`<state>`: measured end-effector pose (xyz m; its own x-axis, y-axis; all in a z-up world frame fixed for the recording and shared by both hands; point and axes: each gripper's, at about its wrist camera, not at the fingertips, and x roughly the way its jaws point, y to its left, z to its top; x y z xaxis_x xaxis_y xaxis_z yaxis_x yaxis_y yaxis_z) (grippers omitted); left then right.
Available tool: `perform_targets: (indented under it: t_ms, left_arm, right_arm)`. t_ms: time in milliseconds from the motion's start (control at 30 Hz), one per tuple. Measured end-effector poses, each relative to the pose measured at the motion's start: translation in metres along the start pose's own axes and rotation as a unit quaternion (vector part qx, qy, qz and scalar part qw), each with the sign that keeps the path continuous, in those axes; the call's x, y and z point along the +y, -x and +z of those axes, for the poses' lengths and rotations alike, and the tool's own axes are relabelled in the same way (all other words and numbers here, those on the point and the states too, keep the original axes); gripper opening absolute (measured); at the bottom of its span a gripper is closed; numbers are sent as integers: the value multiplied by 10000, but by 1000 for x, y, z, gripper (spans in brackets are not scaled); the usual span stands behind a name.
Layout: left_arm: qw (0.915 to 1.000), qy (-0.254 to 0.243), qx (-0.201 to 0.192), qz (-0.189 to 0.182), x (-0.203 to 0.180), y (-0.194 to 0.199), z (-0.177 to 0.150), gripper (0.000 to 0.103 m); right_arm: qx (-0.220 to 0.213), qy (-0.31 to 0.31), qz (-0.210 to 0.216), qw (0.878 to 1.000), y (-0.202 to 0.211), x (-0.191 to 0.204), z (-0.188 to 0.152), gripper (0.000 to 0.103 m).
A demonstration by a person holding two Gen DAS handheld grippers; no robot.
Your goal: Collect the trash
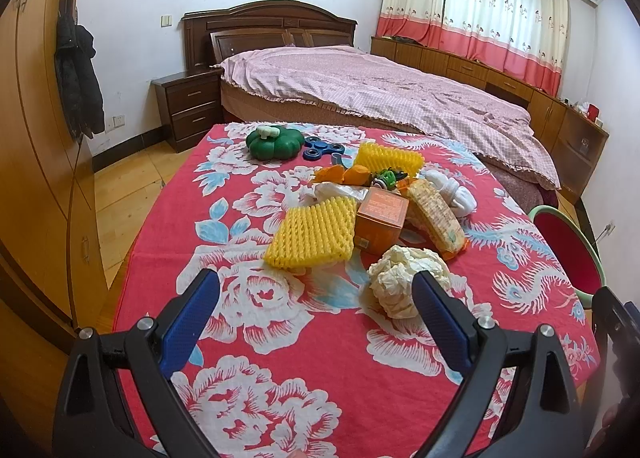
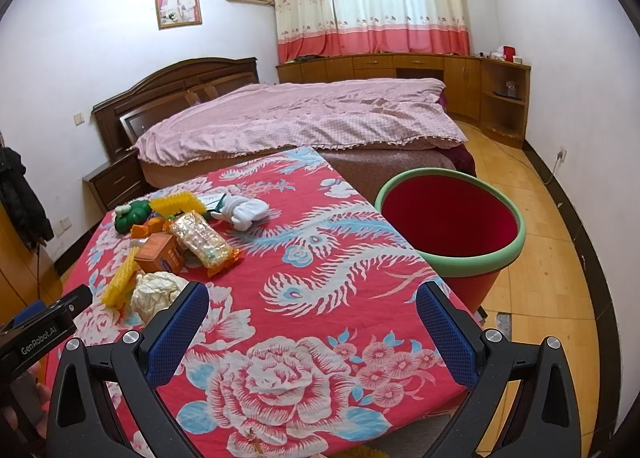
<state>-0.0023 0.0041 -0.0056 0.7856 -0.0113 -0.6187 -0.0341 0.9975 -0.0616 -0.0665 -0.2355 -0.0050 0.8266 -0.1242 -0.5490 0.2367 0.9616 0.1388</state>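
Observation:
A pile of items lies on the red flowered tablecloth [image 1: 280, 338]: a crumpled paper ball [image 1: 396, 282], a yellow foam net [image 1: 314, 232], an orange box [image 1: 380, 220], a snack wrapper [image 1: 436, 218], orange peel [image 1: 348, 174] and a second yellow net [image 1: 390, 156]. My left gripper [image 1: 316, 306] is open and empty, its right finger just in front of the paper ball. My right gripper [image 2: 312, 314] is open and empty over the cloth, with the paper ball [image 2: 156, 292] beside its left finger. A red bin with a green rim [image 2: 452, 230] stands right of the table.
A green pumpkin toy [image 1: 274, 142], a blue fidget spinner [image 1: 320, 148] and white socks [image 2: 244, 212] also lie on the table. A bed [image 2: 300, 118] stands behind it, a nightstand [image 1: 188, 106] to the left, a wardrobe [image 1: 36, 178] at far left.

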Motion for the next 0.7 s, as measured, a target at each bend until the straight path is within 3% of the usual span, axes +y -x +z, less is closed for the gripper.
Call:
perform_targets:
  t_ms: [700]
  left_arm:
    - [10000, -25, 53, 63, 4, -6, -8, 96]
  right_arm:
    - [30, -16, 48, 10000, -4, 0, 2, 103]
